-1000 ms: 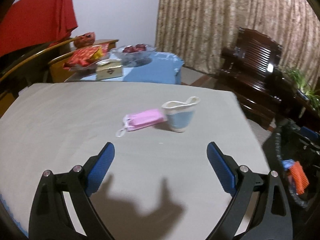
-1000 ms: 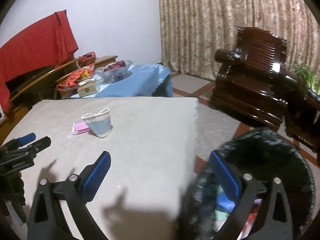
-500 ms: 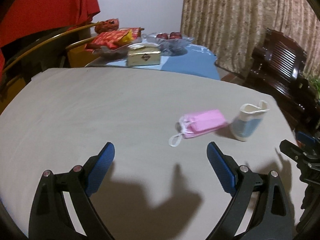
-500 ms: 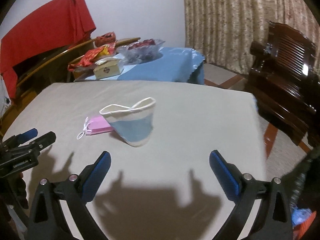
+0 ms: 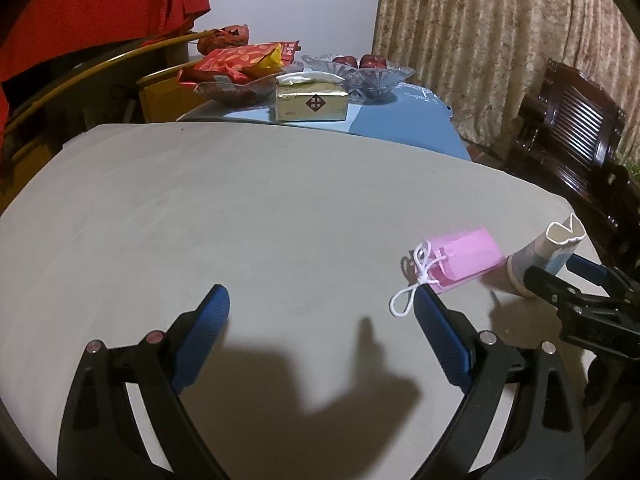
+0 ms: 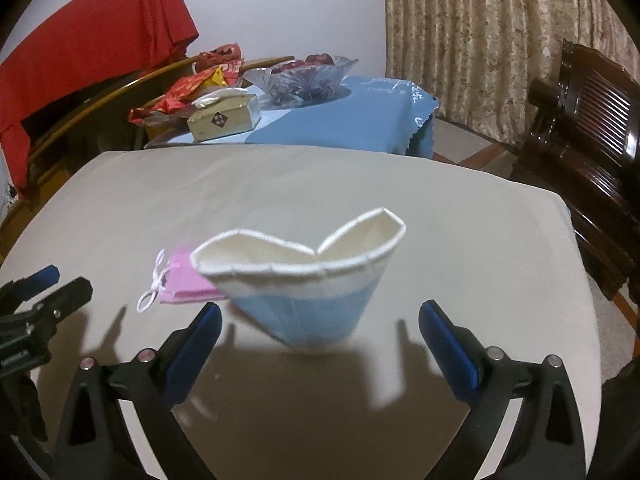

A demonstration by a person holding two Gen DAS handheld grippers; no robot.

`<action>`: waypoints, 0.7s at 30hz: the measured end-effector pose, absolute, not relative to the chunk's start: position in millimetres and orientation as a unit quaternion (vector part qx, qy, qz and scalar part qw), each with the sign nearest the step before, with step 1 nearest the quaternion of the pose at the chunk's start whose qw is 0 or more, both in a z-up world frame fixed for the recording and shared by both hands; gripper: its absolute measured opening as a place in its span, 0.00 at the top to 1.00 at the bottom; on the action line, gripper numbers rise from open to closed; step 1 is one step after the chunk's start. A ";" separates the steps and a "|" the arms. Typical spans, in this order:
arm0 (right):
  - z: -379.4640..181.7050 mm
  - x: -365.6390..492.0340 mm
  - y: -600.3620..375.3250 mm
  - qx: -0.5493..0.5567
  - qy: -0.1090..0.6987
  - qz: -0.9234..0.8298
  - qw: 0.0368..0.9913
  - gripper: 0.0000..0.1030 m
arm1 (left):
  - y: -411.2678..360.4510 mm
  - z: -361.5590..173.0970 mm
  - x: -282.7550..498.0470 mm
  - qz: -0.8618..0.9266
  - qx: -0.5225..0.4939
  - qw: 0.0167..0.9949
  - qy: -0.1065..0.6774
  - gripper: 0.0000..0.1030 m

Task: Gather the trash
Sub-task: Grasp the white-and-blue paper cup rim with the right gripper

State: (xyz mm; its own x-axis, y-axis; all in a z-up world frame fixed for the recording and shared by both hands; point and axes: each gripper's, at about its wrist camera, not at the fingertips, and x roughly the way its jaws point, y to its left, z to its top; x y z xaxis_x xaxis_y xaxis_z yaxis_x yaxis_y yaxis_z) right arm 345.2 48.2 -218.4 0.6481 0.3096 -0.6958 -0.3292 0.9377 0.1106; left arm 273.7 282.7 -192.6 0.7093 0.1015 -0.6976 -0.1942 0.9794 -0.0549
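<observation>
A crumpled paper cup (image 6: 308,280), blue below and white at its pinched rim, is standing upright on the grey-covered counter (image 6: 280,192), right in front of the right gripper (image 6: 320,340), whose jaws are spread wide on either side of it without touching it. Just beside the cup, on its left in the right wrist view, a folded pink face mask (image 5: 460,260) is lying flat with its white ear loops (image 5: 412,288) trailing toward the left gripper (image 5: 324,332). That gripper is hovering over bare counter with its jaws also spread and holding nothing; its right finger is sitting just beside the mask's loops. From the left wrist view the right gripper is showing at the far right edge, next to the cup (image 5: 548,252). Beyond the counter, a blue-clothed table (image 5: 400,120) is carrying a tissue box (image 5: 312,102), red snack bags (image 5: 240,60) and a glass fruit bowl (image 5: 360,74). A dark wooden chair (image 6: 588,128) is standing near patterned curtains (image 6: 480,40).
</observation>
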 end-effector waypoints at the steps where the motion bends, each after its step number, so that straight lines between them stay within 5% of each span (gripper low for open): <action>1: -219.0 347.9 49.6 -0.012 0.382 0.177 0.907 0.06 | 282.5 -192.6 275.3 0.079 -0.062 0.923 0.373 0.12; 4: -220.6 352.7 50.6 -0.006 0.387 0.187 0.903 0.17 | 281.2 -191.6 279.6 0.076 -0.063 0.923 0.371 0.12; 6: -221.2 355.0 50.8 -0.001 0.392 0.204 0.897 0.37 | 278.2 -190.0 283.3 0.071 -0.064 0.924 0.370 0.12; 21: -206.8 352.2 -6.0 0.025 0.381 0.175 0.907 0.42 | 227.6 -200.5 327.4 0.005 -0.055 0.917 0.394 0.12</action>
